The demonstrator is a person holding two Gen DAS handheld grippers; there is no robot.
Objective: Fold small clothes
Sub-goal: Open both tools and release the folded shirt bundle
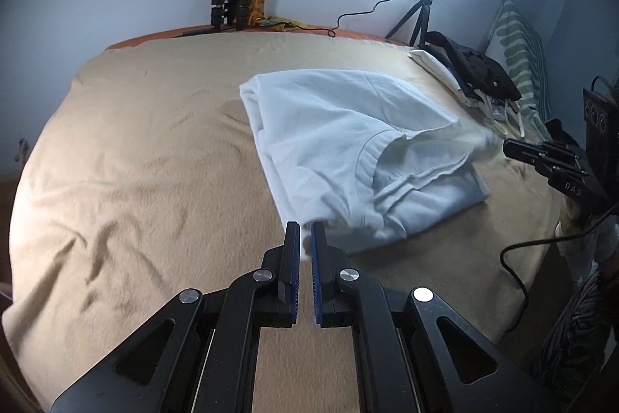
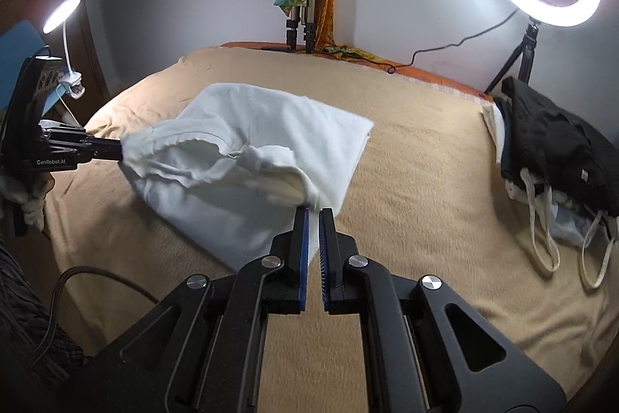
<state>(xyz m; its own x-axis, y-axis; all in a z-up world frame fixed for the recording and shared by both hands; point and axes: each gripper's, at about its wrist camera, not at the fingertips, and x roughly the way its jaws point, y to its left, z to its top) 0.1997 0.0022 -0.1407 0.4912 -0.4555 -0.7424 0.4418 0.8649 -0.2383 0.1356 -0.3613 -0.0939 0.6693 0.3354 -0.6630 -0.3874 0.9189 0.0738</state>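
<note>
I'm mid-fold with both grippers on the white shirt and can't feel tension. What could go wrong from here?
1. Both the left gripper and right gripper pinch only thin edges of the white shirt; a pull could slip one free.
2. The shirt sags and bunches between them, so the fold may land crooked.
3. The pile of dark clothes lies close on the blanket; a wide swing might snag it.

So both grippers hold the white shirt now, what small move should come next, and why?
Probably carry the lifted edge forward together and lay it over the far half. The left hand-held gripper and right hand-held gripper each pinch a corner of the white shirt, which is raised off the beige blanket, only half folded.
</note>
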